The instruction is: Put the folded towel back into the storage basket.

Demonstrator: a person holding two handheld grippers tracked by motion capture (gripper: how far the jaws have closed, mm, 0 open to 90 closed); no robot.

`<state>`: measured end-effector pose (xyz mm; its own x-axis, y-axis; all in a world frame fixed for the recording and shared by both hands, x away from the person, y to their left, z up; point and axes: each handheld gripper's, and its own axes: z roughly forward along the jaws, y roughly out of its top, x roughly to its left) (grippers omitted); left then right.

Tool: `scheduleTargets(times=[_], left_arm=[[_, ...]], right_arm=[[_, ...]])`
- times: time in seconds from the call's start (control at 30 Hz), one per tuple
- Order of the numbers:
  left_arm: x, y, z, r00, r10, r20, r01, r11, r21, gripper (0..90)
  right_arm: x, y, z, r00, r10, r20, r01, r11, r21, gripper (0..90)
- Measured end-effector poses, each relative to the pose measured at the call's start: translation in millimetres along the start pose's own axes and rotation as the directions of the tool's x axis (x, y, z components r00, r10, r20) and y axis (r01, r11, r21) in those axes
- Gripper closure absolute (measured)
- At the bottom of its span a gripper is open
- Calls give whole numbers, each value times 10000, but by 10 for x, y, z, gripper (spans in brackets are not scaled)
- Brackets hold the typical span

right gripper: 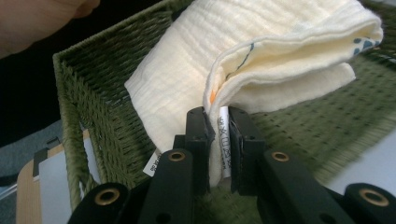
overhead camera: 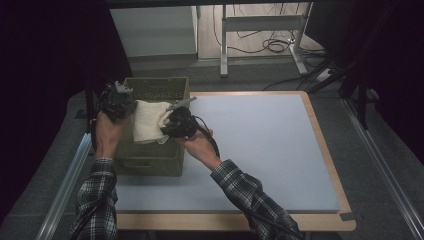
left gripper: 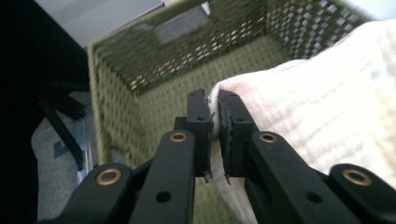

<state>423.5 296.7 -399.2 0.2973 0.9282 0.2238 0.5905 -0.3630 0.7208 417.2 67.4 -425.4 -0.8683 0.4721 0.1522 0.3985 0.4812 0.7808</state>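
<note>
A folded cream cloth [overhead camera: 147, 121] hangs over the open top of a green woven basket [overhead camera: 155, 159] at the table's left side. My left gripper [overhead camera: 118, 101] holds the cloth's left edge, its jaws shut on the cloth [left gripper: 327, 107] above the basket's inside [left gripper: 154, 102]. My right gripper [overhead camera: 179, 123] holds the cloth's right edge. In the right gripper view its jaws pinch a corner of the cloth [right gripper: 261, 56] beside a white label [right gripper: 223, 140], with the basket's wall [right gripper: 84, 121] below.
The basket stands on a pale blue mat [overhead camera: 260, 145] laid over a wood-edged table [overhead camera: 327, 145]. A metal rail [overhead camera: 67, 180] runs along the table's left. A desk frame and cables [overhead camera: 270, 40] lie on the floor beyond.
</note>
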Motion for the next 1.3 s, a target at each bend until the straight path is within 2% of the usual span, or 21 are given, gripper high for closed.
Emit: scheduleTargets(times=[0.03,0.1,0.2,0.3,0.63,0.9,1.07,1.13,1.2,1.27,1.3], left_arm=[[31,-37,1,10000,-50,-5,50,10000,51,839],[65,-80,11,10000,-74,-35,74,9999,146,838],[115,-140,75,10000,-63,-47,65,9993,381,837],[111,-151,155,10000,-51,38,49,9988,497,837],[-33,-115,444,9986,439,279,-466,9933,1060,834],[-10,-166,482,9985,466,289,-498,9912,1223,830],[33,-210,506,9987,426,290,-462,9896,1362,829],[35,-212,521,9986,442,299,-480,9888,1411,829],[33,-206,577,9981,496,370,-548,9860,1573,829],[23,-200,601,9979,515,398,-573,9851,1619,828],[-5,-185,656,9969,668,406,-730,9815,1772,827]], right_arm=[[48,23,103,9999,-141,-15,141,9997,223,796],[66,29,135,9999,-157,-31,158,9994,318,796],[125,54,290,9993,-367,-10,366,9965,748,796],[153,68,368,9989,-460,33,455,9937,1029,795],[137,95,443,9944,-887,575,781,9831,1655,793],[146,131,506,9911,-1112,727,940,9736,2081,790],[125,138,588,9900,-1211,723,995,9630,2506,781],[120,144,590,9896,-1216,768,989,9631,2504,780],[95,155,616,9868,-1274,1001,956,9567,2748,776],[86,152,630,9866,-1264,1031,928,9546,2832,774],[67,148,649,9855,-1299,1088,926,9507,2961,762]])
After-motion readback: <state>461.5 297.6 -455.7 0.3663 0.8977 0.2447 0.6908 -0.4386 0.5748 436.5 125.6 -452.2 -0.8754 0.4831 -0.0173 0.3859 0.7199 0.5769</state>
